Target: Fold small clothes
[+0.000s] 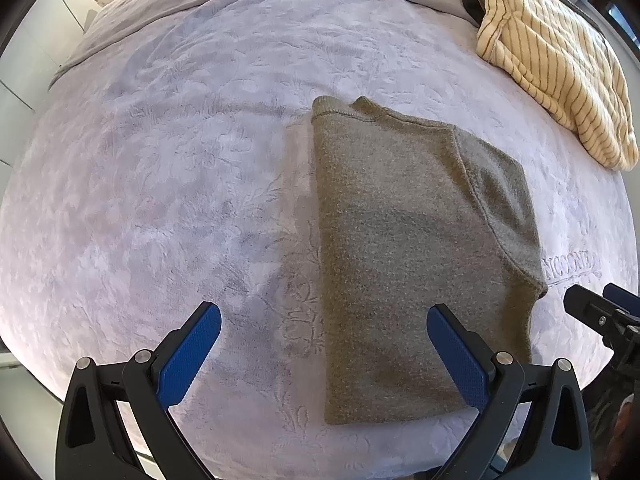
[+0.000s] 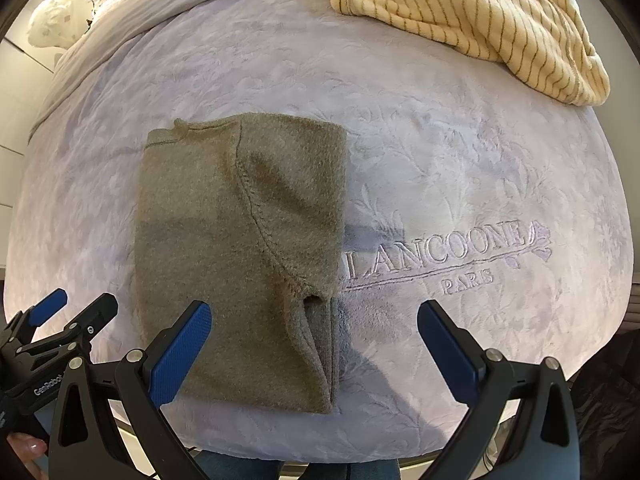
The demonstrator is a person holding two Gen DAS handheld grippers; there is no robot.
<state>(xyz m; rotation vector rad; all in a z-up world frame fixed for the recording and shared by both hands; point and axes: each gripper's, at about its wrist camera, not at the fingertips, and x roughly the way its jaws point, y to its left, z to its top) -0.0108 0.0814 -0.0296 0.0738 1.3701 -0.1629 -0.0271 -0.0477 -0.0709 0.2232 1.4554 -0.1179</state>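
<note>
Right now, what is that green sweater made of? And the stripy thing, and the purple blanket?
The green sweater looks like fuzzy knit wool or fleece; its surface is nubbly and matte. The stripy garment seems to be soft plush, thick and velvety. The purple blanket looks like embossed fleece, with pressed leaf patterns and stitched letters.

One olive-grey folded sweater (image 1: 404,248). One cream striped garment (image 1: 556,60). One lilac embossed blanket (image 1: 160,160) over bed. Two hand-held grippers: left hand-held gripper (image 1: 324,352), right hand-held gripper (image 2: 314,350); four blue pads.

Both wrist views look down closely from the bed's (image 1: 160,160) near edge, sharing the olive garment (image 1: 400,260).
</note>
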